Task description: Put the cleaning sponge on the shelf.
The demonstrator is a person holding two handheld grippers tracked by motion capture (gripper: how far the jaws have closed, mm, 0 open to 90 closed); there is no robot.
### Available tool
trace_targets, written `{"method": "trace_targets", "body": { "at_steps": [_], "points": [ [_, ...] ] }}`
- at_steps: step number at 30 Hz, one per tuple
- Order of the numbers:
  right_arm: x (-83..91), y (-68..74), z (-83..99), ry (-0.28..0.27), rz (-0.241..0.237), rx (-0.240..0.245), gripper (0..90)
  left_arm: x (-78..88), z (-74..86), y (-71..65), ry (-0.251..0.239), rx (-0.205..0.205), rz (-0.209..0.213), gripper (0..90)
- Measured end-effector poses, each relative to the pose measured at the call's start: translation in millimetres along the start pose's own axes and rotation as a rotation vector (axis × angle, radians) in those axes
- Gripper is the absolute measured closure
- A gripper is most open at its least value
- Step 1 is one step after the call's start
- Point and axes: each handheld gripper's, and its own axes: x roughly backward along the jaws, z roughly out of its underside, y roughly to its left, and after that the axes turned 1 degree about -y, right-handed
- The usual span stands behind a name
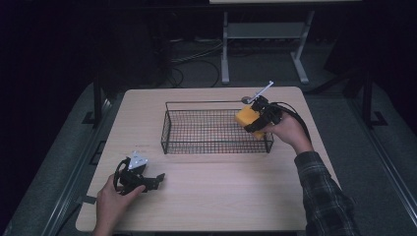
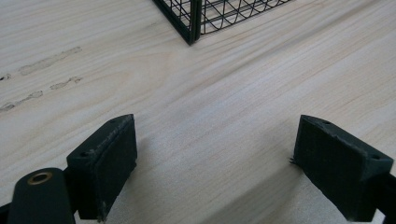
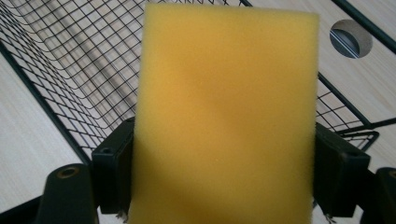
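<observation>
Here, no brand, label or legible writing is showing on anything; the only marks are a few faint smudges (image 2: 46, 60) on the wood in the left gripper view. At far left, the left gripper (image 1: 156, 179) is lying low on the near-left part of the table (image 1: 216, 196), held by the person's left hand (image 1: 112, 200), with its grey three-cornered plate (image 1: 137, 160) facing up. In its own view the two black jaws, blocky with a rough matte face, are standing wide apart with bare wood between them, gripping nothing. The table is showing a pale, fine-grained wood-look top with rounded corners. Moving toward centre, a black wire-mesh basket (image 1: 169, 129), rectangular with a fine grid and a thicker rim, is sitting mid-table; one corner of it (image 2: 191, 23) is showing just beyond the left jaws. At right, the right gripper (image 1: 256, 124) is hovering over the basket's right end, held by the right hand (image 1: 287, 132) coming out of a plaid sleeve (image 1: 324, 196). Its jaws are pressing on either side of a yellow sponge (image 3: 224, 116), a soft, porous rectangular block being held upright above the mesh, over the basket's right end. A round hole (image 3: 351, 38) in the tabletop is lying beyond the basket rim.
</observation>
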Motion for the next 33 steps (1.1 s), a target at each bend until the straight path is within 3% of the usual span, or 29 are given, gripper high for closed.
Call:
{"method": "trace_targets", "body": {
  "at_steps": [17,33],
  "points": [
    [-29.2,-5.8,-3.6,0.022,0.0,0.004,22.3,0.0,0.0,0.0,0.0,0.0,0.0,12.6],
    [-50.7,-3.5,-2.4,0.093,-0.012,0.018,22.3,0.0,0.0,-0.1,0.0,0.0,0.0,12.6]
  ]
}}
